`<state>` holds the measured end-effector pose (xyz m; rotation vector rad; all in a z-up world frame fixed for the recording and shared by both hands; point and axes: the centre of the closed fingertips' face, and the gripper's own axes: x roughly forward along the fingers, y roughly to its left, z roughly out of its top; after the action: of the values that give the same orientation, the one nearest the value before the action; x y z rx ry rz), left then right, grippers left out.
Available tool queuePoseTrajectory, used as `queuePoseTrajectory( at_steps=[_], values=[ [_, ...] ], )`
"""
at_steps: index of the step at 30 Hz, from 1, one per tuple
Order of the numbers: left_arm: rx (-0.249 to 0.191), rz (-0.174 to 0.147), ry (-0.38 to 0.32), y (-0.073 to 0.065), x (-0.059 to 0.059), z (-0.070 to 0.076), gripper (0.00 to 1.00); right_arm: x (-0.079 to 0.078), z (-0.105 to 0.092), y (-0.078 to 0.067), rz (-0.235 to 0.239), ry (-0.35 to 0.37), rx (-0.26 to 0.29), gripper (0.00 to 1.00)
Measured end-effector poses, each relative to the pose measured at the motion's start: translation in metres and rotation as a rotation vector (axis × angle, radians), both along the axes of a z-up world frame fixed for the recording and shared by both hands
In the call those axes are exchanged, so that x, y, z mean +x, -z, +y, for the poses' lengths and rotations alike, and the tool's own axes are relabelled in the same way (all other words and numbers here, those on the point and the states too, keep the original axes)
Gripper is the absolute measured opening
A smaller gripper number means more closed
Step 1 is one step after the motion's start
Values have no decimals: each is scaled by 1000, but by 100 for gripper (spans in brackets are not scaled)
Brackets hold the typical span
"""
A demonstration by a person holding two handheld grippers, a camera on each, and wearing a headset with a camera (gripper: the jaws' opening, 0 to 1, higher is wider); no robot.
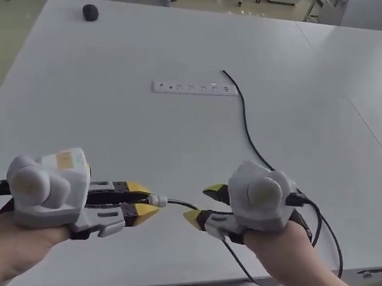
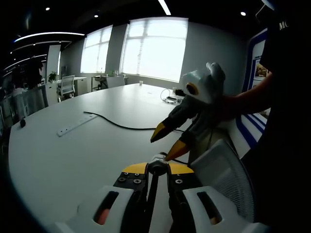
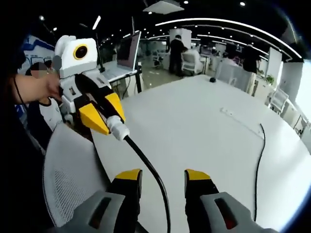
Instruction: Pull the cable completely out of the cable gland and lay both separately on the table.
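A small white cable gland [image 1: 160, 199] sticks out from between the yellow tips of my left gripper [image 1: 148, 200], which is shut on it just above the table's near edge. In the left gripper view the gland [image 2: 158, 162] sits clamped at that gripper's [image 2: 158, 171] tips. A thin black cable [image 1: 180, 203] runs out of the gland to the right. It passes between the spread jaws of my right gripper [image 1: 203, 206], which is open. In the right gripper view the cable [image 3: 148, 167] lies loosely between the tips of the right gripper [image 3: 163, 175], touching neither.
A white power strip [image 1: 192, 88] lies mid-table, and its black cord [image 1: 246, 125] trails toward the right gripper. A dark round object [image 1: 90, 12] sits at the far left. A grey mesh chair back [image 3: 68, 179] stands below the grippers. The table [image 1: 114, 133] is white.
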<state>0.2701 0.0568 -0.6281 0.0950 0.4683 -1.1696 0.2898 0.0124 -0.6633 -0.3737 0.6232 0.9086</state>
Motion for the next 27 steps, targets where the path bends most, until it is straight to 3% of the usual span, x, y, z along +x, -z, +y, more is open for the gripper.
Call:
queuePoseTrajectory(
  at_steps=[2,4,7,10,16,27],
  values=[
    [2,0,1,0,0,0,15,-5,14,-9,-45,-73,-27,29],
    [1,0,4,0,0,0,15,-9,25,-12,-109,-161,-94,27],
    [0,1,5,0,0,-1,15,-13,36,-11,-97,-200,-119,25],
    [0,2,4,0,0,0,15,-12,41,-10,-124,-250,-158,15],
    [-1,9,-3,1,1,2,15,-12,44,-9,-142,-304,-195,2],
    [-11,10,-12,2,3,3,15,-9,43,-9,-133,-279,-168,0]
  ],
)
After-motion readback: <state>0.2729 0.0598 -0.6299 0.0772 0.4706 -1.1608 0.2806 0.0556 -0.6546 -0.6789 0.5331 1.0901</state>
